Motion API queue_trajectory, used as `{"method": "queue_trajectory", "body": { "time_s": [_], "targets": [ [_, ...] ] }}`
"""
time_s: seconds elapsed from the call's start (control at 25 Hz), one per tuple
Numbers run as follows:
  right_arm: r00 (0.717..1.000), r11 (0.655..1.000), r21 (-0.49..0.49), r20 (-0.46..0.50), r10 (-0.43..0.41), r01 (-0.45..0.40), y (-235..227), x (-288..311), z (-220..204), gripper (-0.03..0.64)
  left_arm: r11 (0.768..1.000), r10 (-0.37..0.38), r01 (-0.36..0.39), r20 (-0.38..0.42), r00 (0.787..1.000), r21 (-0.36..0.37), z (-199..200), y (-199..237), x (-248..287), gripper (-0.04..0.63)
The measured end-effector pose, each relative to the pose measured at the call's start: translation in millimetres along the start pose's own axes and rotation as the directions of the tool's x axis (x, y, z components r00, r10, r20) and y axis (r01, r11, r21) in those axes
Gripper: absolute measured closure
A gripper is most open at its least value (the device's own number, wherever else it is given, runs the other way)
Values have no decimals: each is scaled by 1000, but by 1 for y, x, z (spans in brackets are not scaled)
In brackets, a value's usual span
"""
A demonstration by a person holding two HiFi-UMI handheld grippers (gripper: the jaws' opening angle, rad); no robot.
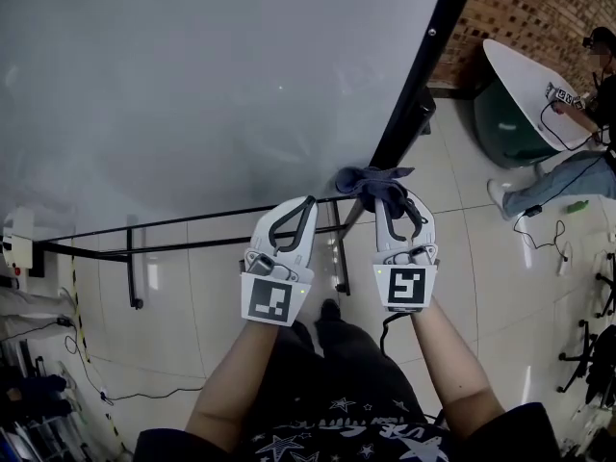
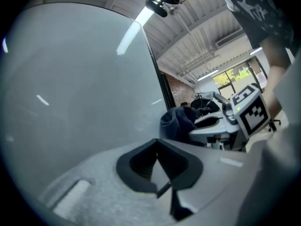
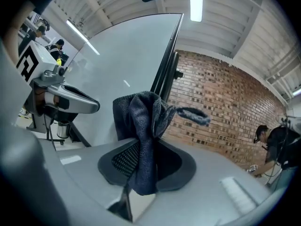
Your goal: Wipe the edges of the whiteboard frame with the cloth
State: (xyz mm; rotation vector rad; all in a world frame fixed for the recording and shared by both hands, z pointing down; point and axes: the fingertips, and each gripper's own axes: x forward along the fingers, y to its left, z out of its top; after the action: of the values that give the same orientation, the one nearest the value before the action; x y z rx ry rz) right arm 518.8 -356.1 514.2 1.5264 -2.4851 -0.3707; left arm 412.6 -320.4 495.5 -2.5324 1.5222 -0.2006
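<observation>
- Holds the cloth point(image 3: 141, 121) clenched in the right tongs point(image 3: 141, 149): a narrow fold between the jaws, the bulk bunched just past the tips, a loose tail sticking out to their right.
- Shows the left tongs point(image 2: 157, 147) closed tip to tip on nothing, just left of the right tongs and level with them, facing the whiteboard point(image 1: 212, 85).
- Puts the cloth bundle straight ahead of the right tongs, at the black frame point(image 1: 423, 75) near its lower corner.
- Could lose the cloth, since only a thin fold is pinched and drag along the frame may pull it free of the jaws.
- Could wipe the board face rather than the edge, because the bundle ahead of the tips covers the exact line of the frame.
- Could scrape the hard jaw tips on the frame if pressed past the thin padding of cloth.
- Could catch the loose tail on the dark stand part behind the frame.
- Could knock the left tongs against the right ones, being so close beside them.
- Cannot settle whether the cloth truly touches the frame, as the bundle hides the contact in the head view.
- Cuts the frame off at the top of the head view, and leaves the lower and far edges hard to make out.
- Gives no way to judge dirt on the frame.
</observation>
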Motion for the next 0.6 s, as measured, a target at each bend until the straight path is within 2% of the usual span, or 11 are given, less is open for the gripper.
{"method": "queue_trajectory", "body": {
  "time_s": [0.2,0.32,0.6],
  "targets": [
    [995,996,-42,-74,73,-76,18,3,-47,529,999,-16,12,-79,997,-53,-38,-10,1,592],
    [985,994,-27,-141,103,-108,26,4,-72,530,997,-9,1,-97,995,-79,-58,-11,1,592],
    [981,995,51,-169,96,-88,24,5,-91,529,994,33,-50,-166,986,-100,-85,-9,-1,592]
  ]
}}
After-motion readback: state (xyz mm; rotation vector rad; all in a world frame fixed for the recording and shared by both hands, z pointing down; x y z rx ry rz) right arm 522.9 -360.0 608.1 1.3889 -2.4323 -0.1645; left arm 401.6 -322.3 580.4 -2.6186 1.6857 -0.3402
